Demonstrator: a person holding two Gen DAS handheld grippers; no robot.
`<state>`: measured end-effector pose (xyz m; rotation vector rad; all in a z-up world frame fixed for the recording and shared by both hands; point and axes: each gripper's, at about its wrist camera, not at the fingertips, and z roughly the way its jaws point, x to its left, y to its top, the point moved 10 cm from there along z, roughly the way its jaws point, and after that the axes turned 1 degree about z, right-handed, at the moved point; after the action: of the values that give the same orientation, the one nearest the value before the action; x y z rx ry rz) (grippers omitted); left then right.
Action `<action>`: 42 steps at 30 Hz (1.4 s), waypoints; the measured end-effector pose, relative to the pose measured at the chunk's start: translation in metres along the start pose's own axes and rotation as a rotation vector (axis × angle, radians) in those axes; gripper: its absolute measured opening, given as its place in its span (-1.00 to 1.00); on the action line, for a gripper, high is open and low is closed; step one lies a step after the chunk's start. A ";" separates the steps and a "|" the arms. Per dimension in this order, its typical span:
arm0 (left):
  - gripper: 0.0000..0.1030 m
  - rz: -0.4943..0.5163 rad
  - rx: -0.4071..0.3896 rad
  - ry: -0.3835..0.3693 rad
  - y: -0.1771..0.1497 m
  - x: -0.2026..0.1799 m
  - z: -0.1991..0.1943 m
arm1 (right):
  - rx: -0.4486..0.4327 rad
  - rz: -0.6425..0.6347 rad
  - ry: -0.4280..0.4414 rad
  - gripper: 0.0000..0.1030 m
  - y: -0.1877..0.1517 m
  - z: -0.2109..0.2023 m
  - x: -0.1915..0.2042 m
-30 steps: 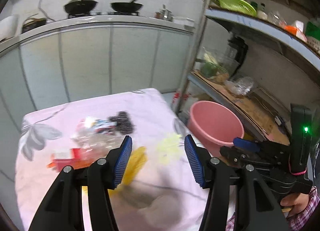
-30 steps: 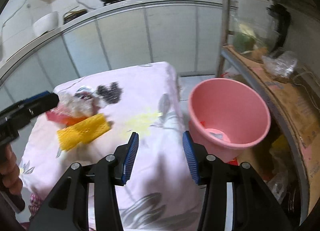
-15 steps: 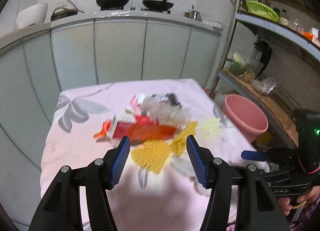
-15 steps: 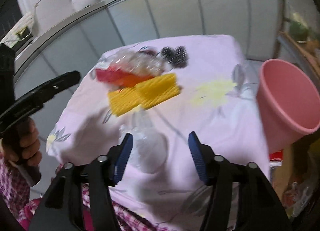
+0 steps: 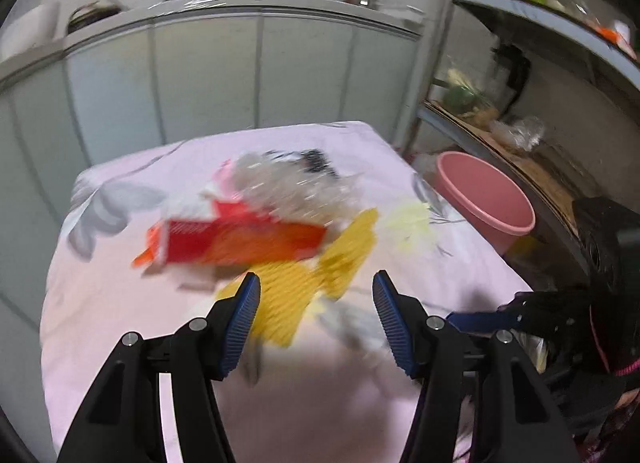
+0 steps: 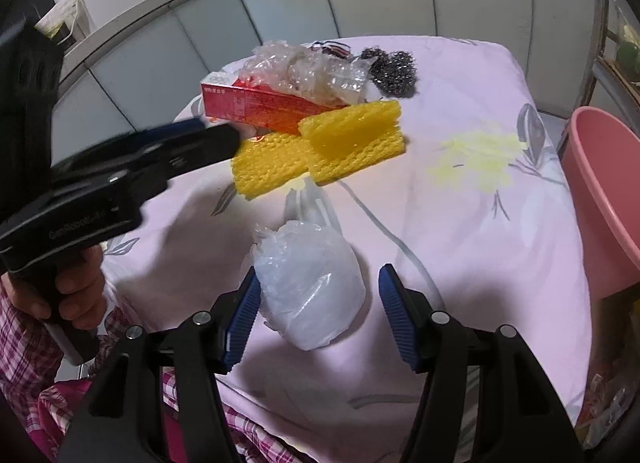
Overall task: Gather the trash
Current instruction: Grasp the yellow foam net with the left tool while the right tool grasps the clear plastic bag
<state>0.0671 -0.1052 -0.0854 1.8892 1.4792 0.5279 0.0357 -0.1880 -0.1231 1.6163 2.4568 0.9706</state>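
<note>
A crumpled clear plastic bag point(image 6: 310, 287) is being framed between the spread jaws of the right gripper point(image 6: 316, 313), not yet pinched; it is lying on the pink floral tablecloth point(image 6: 460, 223) near the front edge. Half a second earlier this bag was sitting farther ahead of the fingers, so the approach is being closed and a grasp is judged imminent. At 12 o'clock from the bag, two yellow foam nets point(image 6: 328, 147) are lying, with a red carton point(image 6: 256, 105) and clear wrap point(image 6: 304, 71) beyond, and a dark scourer point(image 6: 394, 71) at 1 o'clock. The pink bucket point(image 6: 604, 191) is standing at 3 o'clock, off the table. The left gripper point(image 5: 316, 309) is being held spread and empty over the yellow nets; its view is blurred by motion.
</note>
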 end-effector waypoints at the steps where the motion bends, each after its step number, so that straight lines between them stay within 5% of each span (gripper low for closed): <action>1: 0.12 0.016 0.006 -0.002 0.002 -0.006 0.006 | -0.002 -0.008 0.003 0.14 0.000 0.001 0.001; 7: 0.10 0.040 0.045 -0.006 0.010 -0.017 0.037 | -0.014 -0.034 0.024 -0.39 -0.001 -0.006 0.004; 17: -0.07 0.048 0.066 0.012 0.014 -0.025 0.065 | -0.044 0.006 0.003 -0.42 -0.006 -0.028 -0.013; 19: -0.21 0.055 0.061 0.018 0.015 -0.028 0.067 | -0.049 0.018 -0.006 -0.42 -0.007 -0.030 -0.019; 21: -0.65 0.064 0.056 0.011 0.016 -0.031 0.066 | -0.054 0.031 -0.017 -0.42 -0.008 -0.033 -0.024; 23: -0.83 0.067 0.056 0.007 0.016 -0.033 0.065 | -0.061 0.038 -0.025 -0.42 -0.008 -0.035 -0.027; 42: -0.84 0.096 -0.078 0.017 0.046 -0.064 0.003 | -0.194 0.114 -0.148 -0.42 0.010 -0.082 -0.069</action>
<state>0.0830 -0.1736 -0.0490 1.9059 1.3648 0.6386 0.0454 -0.2822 -0.0727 1.7104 2.1249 1.0265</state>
